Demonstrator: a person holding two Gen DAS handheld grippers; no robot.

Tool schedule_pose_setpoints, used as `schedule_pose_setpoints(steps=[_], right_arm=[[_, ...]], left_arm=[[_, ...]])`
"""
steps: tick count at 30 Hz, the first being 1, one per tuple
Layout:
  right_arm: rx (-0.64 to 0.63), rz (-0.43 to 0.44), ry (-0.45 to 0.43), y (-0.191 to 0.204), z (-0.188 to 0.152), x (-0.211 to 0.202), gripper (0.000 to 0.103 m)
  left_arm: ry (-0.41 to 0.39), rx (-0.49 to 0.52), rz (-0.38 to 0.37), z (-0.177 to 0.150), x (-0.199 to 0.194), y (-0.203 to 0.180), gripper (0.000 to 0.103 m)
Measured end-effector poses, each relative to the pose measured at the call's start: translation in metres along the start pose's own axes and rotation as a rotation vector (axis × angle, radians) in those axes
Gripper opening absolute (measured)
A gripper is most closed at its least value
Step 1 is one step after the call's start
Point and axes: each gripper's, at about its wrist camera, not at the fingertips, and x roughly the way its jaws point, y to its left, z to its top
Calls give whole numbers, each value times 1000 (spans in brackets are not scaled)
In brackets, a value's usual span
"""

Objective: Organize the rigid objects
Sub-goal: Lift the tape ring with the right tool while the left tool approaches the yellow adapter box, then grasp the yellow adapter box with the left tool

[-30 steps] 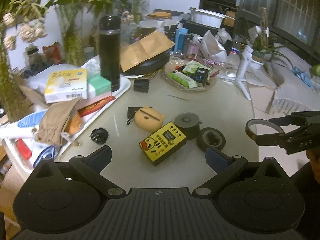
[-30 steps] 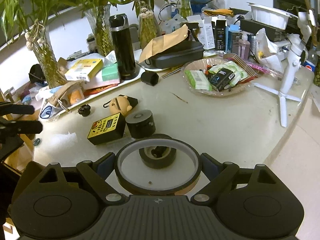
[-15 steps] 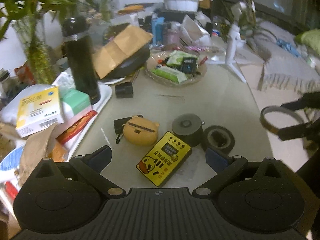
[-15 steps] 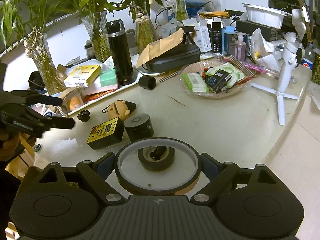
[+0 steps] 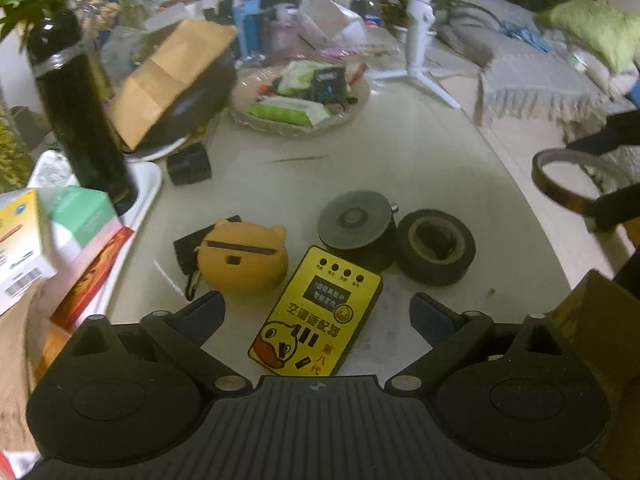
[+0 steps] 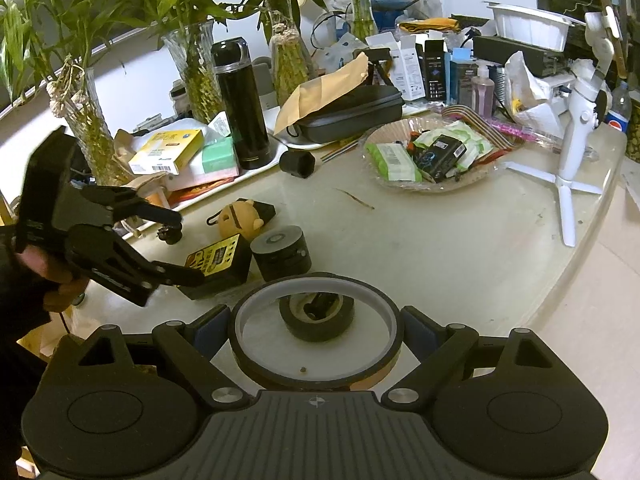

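Note:
A yellow box with a duck picture (image 5: 316, 312) lies flat on the pale table, between the fingers of my left gripper (image 5: 316, 310). The jaws are closing, with gaps still on both sides of the box. Seen from the right wrist, the left gripper (image 6: 186, 248) hangs just over the box (image 6: 216, 256). My right gripper (image 6: 316, 324) is shut on a wide amber tape ring (image 6: 280, 376), held above a black tape roll (image 6: 318, 316). A dark grey cylinder (image 5: 354, 228) and an orange bear-shaped case (image 5: 244, 256) sit just beyond the box.
A white tray (image 5: 148, 196) at the left carries a black flask (image 5: 80, 120) and boxes. A small black cube (image 5: 188, 168), a glass dish of packets (image 5: 300, 128) and a white tripod stand (image 5: 420, 40) lie farther back. The table edge curves at the right.
My left gripper has come down and forward over the yellow box, rolling as it went, and its fingers have drawn in slightly. The right gripper and its ring have stayed still.

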Motion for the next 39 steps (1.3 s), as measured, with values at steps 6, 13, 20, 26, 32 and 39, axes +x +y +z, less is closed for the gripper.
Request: schedule_pose_setpoints(steps=[6, 13, 20, 26, 32, 39], right_arm=[[-2, 6, 2, 1, 0, 0, 91], [0, 8, 4, 0, 1, 1, 91], [-5, 5, 2, 1, 0, 1, 91], [-5, -3, -1, 1, 0, 0, 91], [-11, -11, 0, 3, 0, 1, 91], [-18, -20, 2, 3, 0, 2, 91]], left_arm=[[56, 40, -20, -3, 23, 5, 83], [88, 20, -60, -3, 36, 12, 61], [65, 9, -51, -6, 22, 7, 54], [91, -56, 38, -2, 10, 4, 54], [83, -151, 64, 0, -11, 3, 54], [67, -230, 103, 2, -38, -7, 54]])
